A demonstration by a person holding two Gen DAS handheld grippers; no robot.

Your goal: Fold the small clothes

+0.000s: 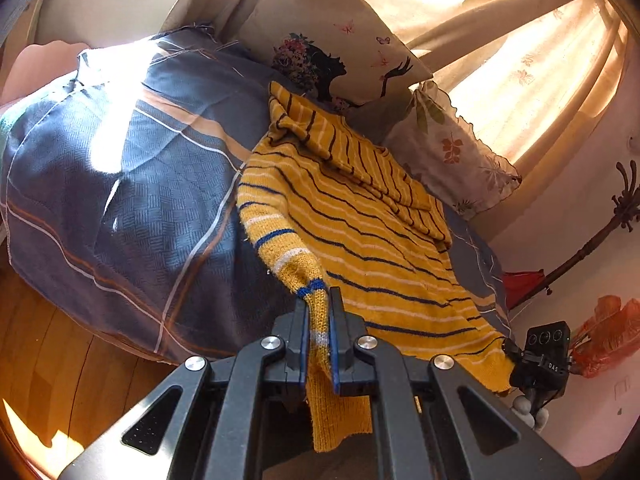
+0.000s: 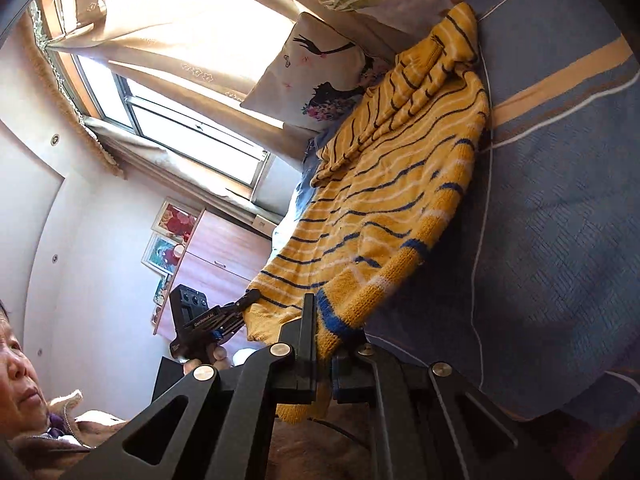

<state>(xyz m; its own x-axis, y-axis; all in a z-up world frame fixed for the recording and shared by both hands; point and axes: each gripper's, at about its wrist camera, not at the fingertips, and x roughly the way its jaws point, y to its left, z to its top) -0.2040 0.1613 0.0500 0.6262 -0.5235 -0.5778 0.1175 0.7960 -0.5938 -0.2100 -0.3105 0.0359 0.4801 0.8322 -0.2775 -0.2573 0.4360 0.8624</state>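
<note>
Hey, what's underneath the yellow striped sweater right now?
The yellow striped sweater lies spread on a blue patterned bedspread, which shows on both sides of it. The bedspread directly beneath is covered. One folded sleeve lies on top near the pillows.

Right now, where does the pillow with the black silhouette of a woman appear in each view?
Left wrist view: the silhouette pillow stands at top centre, beyond the yellow striped sweater.
Right wrist view: it lies upper centre, left of the sweater, below the window.
Shared landmark: the sweater's folded sleeve, nearest the pillow.
</note>
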